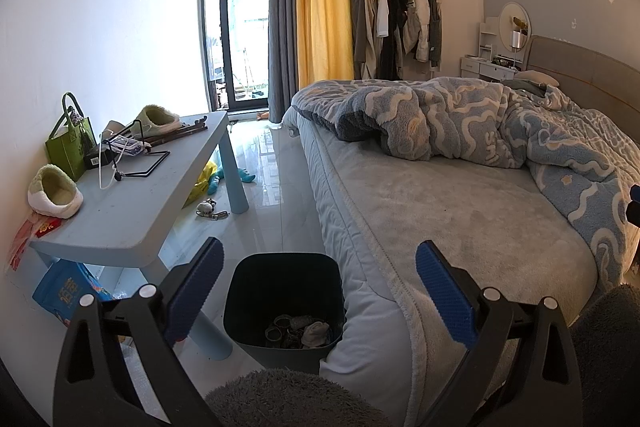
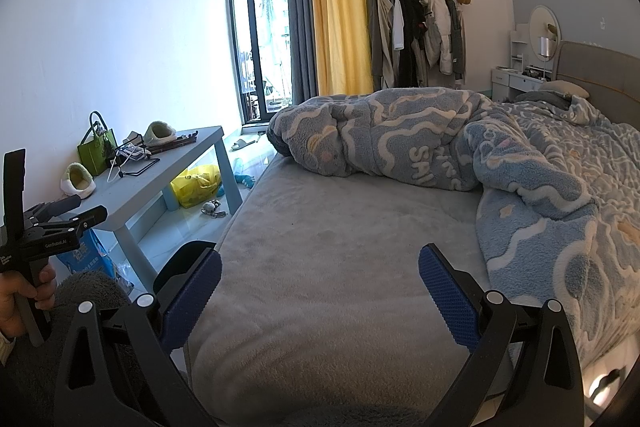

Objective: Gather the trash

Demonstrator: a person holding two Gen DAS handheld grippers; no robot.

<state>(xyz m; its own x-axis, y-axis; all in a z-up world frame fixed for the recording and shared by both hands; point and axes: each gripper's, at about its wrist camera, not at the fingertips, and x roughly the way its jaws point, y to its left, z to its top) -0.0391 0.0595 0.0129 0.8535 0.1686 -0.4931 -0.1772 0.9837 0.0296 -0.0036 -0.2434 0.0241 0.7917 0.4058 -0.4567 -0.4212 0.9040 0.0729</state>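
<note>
The left hand-held gripper (image 1: 316, 291) is hanging with its two blue-padded fingers (image 1: 446, 293) spread wide apart, holding nothing and touching nothing. Directly between and beyond the fingers, at the lower centre of the left wrist view, the dark square plastic trash bin (image 1: 280, 301) is standing on the glossy tiled floor (image 1: 264, 171), pressed against the edge of the grey plush-covered bed (image 1: 440, 211). Crumpled pale scraps and dark ring-shaped items (image 1: 298, 331) are lying at the bottom of the bin.

The right hand-held gripper (image 2: 320, 293) is likewise standing fully spread, empty, over the bare grey bed surface, in the lower centre of the right wrist view. A blue and white patterned fleece blanket (image 2: 500, 155) is lying bunched across the upper right of that frame.

At the left edge of the right wrist view, a hand (image 2: 24, 297) is gripping the black handle of the other gripper.

The light blue plastic desk (image 1: 132, 215) is occupying the left of the left wrist view. It is carrying a green felt handbag (image 1: 70, 143), two pale green fluffy slippers (image 1: 54, 191), a white cable and small dark items. Beneath it, a yellow plastic bag (image 2: 196, 185) is lying on the floor, with a blue printed package (image 1: 66, 289) near the desk's close leg.
</note>
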